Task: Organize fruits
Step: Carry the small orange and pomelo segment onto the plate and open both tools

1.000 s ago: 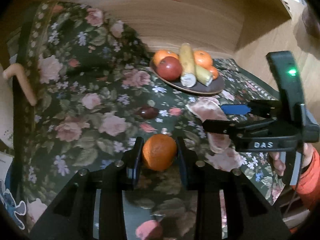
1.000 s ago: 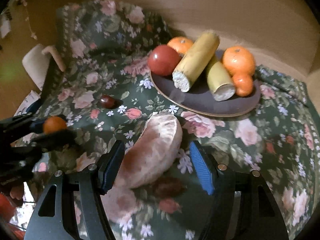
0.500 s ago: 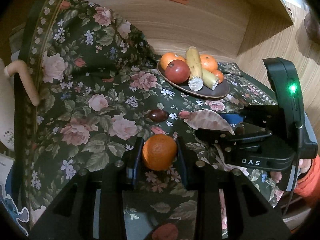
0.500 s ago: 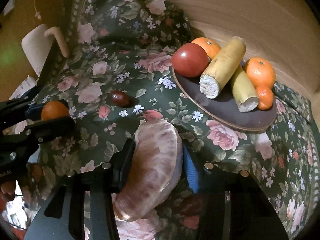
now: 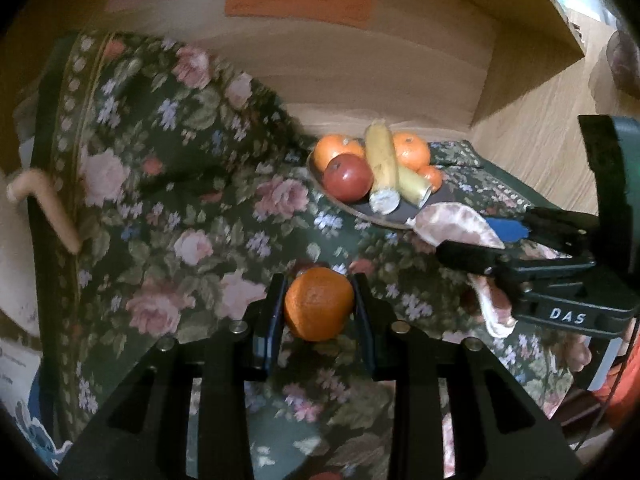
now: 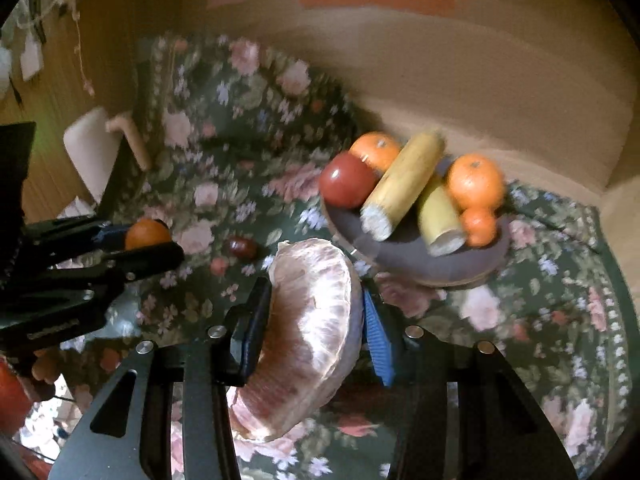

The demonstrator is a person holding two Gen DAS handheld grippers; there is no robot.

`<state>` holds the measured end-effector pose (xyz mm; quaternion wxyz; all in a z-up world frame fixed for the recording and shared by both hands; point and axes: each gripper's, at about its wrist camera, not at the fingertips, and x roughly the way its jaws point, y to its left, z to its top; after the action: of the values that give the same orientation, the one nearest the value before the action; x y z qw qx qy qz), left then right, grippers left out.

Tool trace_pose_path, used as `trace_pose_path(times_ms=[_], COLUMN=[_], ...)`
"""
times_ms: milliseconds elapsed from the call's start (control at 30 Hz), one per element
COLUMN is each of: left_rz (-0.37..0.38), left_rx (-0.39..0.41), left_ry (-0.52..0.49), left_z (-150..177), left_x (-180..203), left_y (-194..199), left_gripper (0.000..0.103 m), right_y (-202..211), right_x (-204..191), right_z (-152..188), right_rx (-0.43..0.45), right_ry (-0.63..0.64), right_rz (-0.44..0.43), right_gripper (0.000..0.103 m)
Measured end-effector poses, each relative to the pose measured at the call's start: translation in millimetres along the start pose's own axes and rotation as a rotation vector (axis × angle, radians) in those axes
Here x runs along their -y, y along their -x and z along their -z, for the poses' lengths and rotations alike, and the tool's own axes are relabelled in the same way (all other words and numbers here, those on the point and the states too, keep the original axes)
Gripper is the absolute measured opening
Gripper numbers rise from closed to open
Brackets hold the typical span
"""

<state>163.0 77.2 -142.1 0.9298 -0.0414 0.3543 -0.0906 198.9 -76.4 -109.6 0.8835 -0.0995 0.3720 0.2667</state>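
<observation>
left gripper (image 5: 319,307) pinches a small orange (image 5: 319,303) at bottom centre of its view. right gripper (image 6: 316,312), jaws just closed, clamps a peeled pomelo segment (image 6: 308,332) low centre. both look lifted off the floral cloth (image 6: 208,184). step: carry to plate (image 6: 420,264), centre right, already crowded; next needs a free spot there.

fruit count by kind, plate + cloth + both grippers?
Oranges: 4, three on the plate, one in the left gripper
Bananas: 2
Apple: 1
Pomelo segment: 1, in the right gripper
Small dark fruit: 1
Total: 9
</observation>
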Motion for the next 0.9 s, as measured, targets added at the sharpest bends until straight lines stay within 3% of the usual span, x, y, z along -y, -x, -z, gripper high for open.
trace_pose_path(times_ms=[400, 900], left_rz=[0.036, 0.034], left_rx=[0.036, -0.008], left_ry=[-0.072, -0.112], left_z=[-50, -113], left_x=[31, 44], left_y=[-21, -93], left_gripper=[0.032, 0.032], right_y=[20, -28], right_x=[56, 95], right_z=[-32, -71], right_rx=[0.098, 0.067], right_ry=[-0.078, -0.071], right_rz=[0.094, 0.115], right_gripper=[0.041, 0.041])
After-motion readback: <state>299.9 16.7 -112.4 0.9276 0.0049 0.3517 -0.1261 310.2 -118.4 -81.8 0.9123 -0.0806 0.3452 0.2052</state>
